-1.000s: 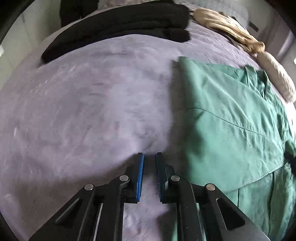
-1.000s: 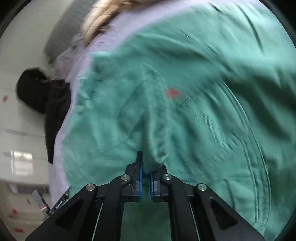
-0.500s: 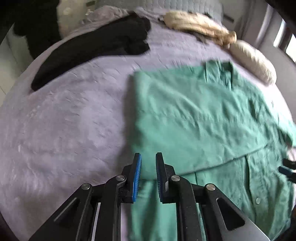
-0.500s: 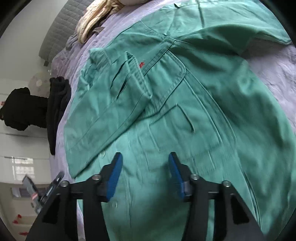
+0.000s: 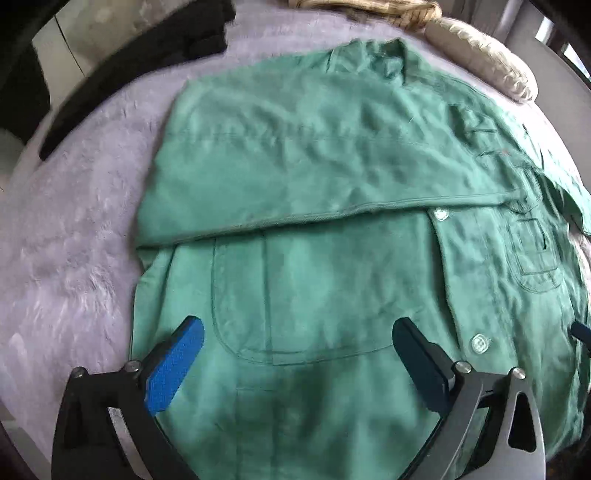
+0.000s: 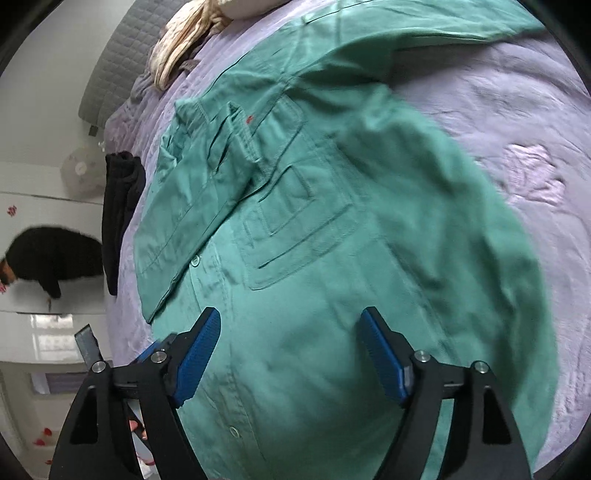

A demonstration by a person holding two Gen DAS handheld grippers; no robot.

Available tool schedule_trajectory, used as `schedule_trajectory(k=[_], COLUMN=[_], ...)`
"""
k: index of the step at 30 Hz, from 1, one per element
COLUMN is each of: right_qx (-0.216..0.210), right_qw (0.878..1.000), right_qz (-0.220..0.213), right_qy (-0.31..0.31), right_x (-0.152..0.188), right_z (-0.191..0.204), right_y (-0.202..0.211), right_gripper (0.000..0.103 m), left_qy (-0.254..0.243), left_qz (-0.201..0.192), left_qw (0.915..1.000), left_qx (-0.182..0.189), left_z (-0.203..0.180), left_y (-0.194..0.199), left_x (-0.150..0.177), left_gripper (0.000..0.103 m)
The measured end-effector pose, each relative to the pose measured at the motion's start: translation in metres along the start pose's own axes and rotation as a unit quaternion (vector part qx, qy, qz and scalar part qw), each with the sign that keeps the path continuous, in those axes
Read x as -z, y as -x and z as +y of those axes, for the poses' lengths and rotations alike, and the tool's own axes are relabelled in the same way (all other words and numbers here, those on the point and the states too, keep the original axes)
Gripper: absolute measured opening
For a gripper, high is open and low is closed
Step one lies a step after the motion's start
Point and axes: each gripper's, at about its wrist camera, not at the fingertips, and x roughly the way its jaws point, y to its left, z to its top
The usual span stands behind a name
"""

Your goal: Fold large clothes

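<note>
Green shirt (image 5: 332,206) lies spread front-up on the lilac bedspread (image 5: 74,229), one side panel with its sleeve folded across the chest so that a straight hem edge runs over the front. Below that fold, a large patch pocket (image 5: 295,295) and two pale buttons on the placket are visible. Left gripper (image 5: 295,339) hovers above the lower front of the shirt, blue-padded fingers (image 5: 177,365) spread wide with the pocket between them, nothing held. Right gripper (image 6: 290,332) is likewise above the shirt's lower half, fingers (image 6: 199,354) wide apart and empty; whether either pad touches the cloth cannot be told. From the right wrist view the other sleeve (image 6: 406,33) stretches out over the bedspread toward the far edge, unfolded, and a chest pocket (image 6: 295,225) sits near the middle of the garment. Beyond the shirt: a black garment (image 5: 147,62) lying on the bedspread to the left, a beige bundle of cloth (image 6: 184,44) near the grey quilted headboard (image 6: 118,62), and a pale pillow (image 5: 480,62).
</note>
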Motion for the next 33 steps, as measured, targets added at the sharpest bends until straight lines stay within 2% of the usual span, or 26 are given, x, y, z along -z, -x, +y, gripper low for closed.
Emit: schedule_trajectory(k=[4,10,13,14,22,27,30,33], right_qx=[-0.007,-0.017,-0.028,-0.029,-0.044,-0.082,-0.067,-0.075], right_qw=[1.0,0.998,0.997,0.996,0.99,0.98,0.977,0.971], right_qz=[-0.016,-0.04,-0.057,-0.063,-0.106,-0.126,-0.134,-0.146], right_qy=[-0.014,-0.037,-0.05,-0.054,-0.086,-0.13,-0.151,-0.174], right_x=[-0.007,-0.024,-0.035,-0.04,-0.077,-0.098,-0.12,-0.142], right_z=[-0.02,-0.054,-0.072,-0.078,-0.125,-0.161,-0.182,-0.204], right_y=[0.016,0.04,0.054,0.059,0.092,0.099,0.109,0.118], right_gripper=[0.081,0.089,0.095,0.103,0.103,0.103,0.103,0.103], left_qy=[-0.018,-0.05,-0.055,-0.058,-0.076,-0.083,-0.086,-0.086], left_qz=[0.015,0.01,0.016,0.018,0.031,0.031,0.03,0.029], left_qw=[0.9997,0.9987,0.9984,0.9982,0.9966,0.9959,0.9956,0.9955], left_qx=[-0.006,-0.006,-0.002,-0.003,0.01,0.019,0.022,0.026], left_z=[-0.028,-0.078,-0.102,-0.109,-0.163,-0.195,-0.212,-0.227], left_y=[0.001,0.008,0.005,0.004,0.002,-0.001,-0.003,-0.005], left_x=[-0.006,-0.019,-0.028,-0.031,-0.039,-0.044,-0.048,-0.052], left_gripper=[0.102,0.102,0.102,0.102,0.102,0.102,0.102,0.102])
